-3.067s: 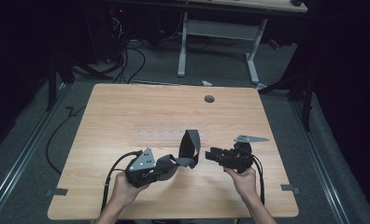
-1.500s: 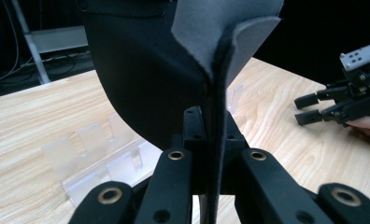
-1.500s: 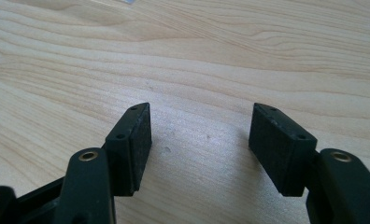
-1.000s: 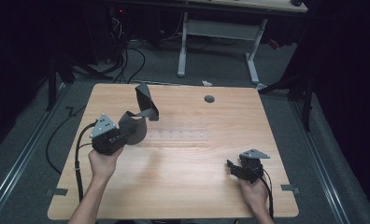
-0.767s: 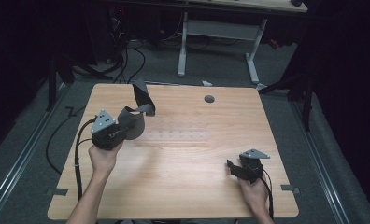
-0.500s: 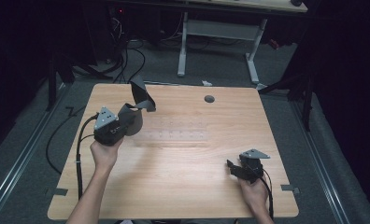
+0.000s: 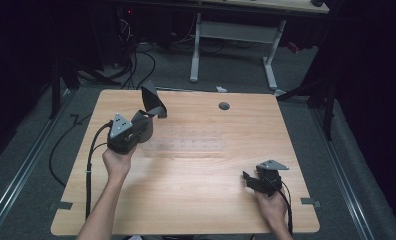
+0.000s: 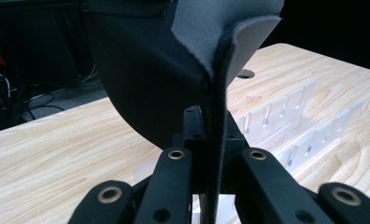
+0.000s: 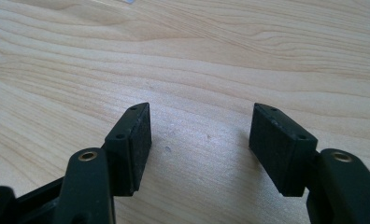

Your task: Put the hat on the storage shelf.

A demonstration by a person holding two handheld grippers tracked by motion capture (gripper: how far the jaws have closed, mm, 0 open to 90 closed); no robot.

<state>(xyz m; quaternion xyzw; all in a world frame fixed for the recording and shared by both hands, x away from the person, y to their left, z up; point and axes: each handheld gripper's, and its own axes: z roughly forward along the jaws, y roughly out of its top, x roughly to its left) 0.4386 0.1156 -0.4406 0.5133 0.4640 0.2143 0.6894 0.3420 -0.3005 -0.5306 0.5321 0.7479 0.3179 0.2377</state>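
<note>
Slots of the clear plastic rack point(image 8: 286, 121) on the bench point(image 7: 196, 190) hold nothing, while the left tool point(image 8: 210, 140), clamped on a dark curled strap point(image 7: 152, 102), holds it rising upward over the bench's far-left part, and the right tool point(image 9: 199, 140) gapes empty.

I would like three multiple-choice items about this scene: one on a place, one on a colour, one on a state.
1. Where is the right gripper?
A. near the table's front right corner
B. at the far left edge
C. over the round hole

2. What colour is the sheet in the left gripper?
A. white
B. dark grey
C. red

3. How are the right gripper's fingers?
A. shut on the sheet
B. shut on nothing
C. open, with nothing between

Key: 1 A, the high view shows it at the front right. 2 B, the left gripper view shows dark grey material. 3 C, the right gripper view shows bare wood between them.
</note>
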